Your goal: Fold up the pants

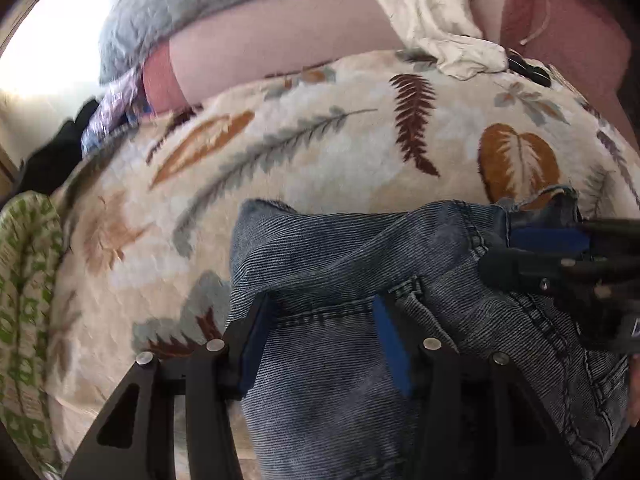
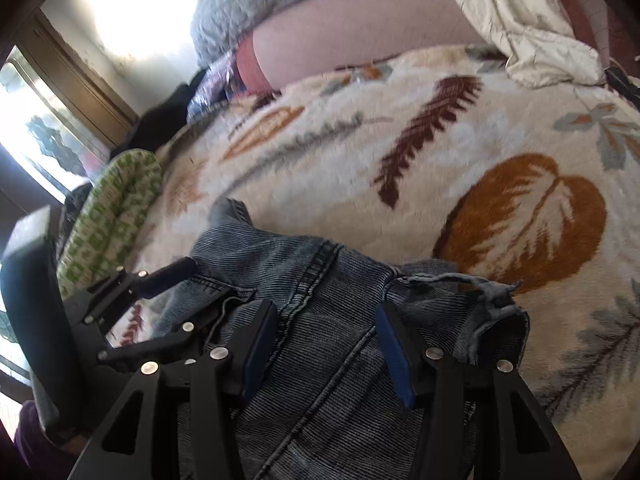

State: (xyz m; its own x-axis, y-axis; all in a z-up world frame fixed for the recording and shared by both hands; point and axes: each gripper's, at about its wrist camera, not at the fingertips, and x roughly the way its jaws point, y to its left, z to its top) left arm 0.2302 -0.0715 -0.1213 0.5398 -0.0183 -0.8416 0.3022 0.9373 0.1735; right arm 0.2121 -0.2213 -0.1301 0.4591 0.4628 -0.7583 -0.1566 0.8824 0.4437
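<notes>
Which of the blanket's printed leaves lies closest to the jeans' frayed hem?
The broad orange heart-shaped leaf, directly behind the jeans. The dark brown fern leaf and the pale orange feather-like leaf sit farther up the blanket.

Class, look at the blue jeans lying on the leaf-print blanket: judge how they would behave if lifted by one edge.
The jeans would likely flop and hang, since they already lie in soft folds. Thick seams suggest fairly heavy cloth. The frayed hem might snag on the fuzzy blanket.

One pair of denim pants (image 1: 360,280), two grippers, the left gripper (image 1: 320,344) and the right gripper (image 2: 326,344), one leaf-patterned blanket (image 1: 320,140), one green-patterned cushion (image 2: 116,208) at left, one grey quilt (image 1: 200,8) far off.
</notes>
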